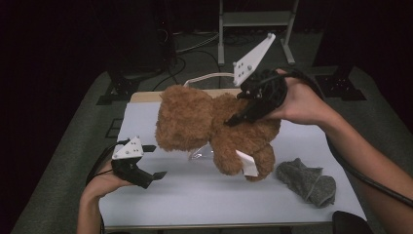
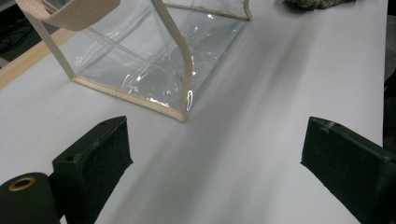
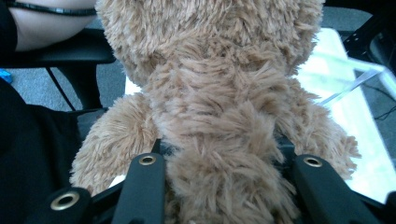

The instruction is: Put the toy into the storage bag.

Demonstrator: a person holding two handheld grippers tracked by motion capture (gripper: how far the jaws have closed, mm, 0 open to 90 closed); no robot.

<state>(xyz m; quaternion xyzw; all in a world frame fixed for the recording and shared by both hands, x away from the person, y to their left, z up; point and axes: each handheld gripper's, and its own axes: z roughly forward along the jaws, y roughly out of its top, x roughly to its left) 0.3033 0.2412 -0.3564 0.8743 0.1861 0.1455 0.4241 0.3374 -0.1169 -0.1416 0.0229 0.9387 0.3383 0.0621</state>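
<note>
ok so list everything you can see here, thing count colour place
teddy bear: one, brown, held up off the table by its body
clear bag: one, see-through with beige trim and strap, on the table behind the bear
cloth: one, grey, crumpled at the table's right near edge
table: one, pale grey top
metal stand: one, light grey, on the floor beyond the table
black floor stands: two, one at each far side of the table
left gripper: one, black with a white plate, low at the table's left, jaws open on nothing
right gripper: one, black with a white plate, shut on the bear
forearms: two, coming in from the bottom
</note>
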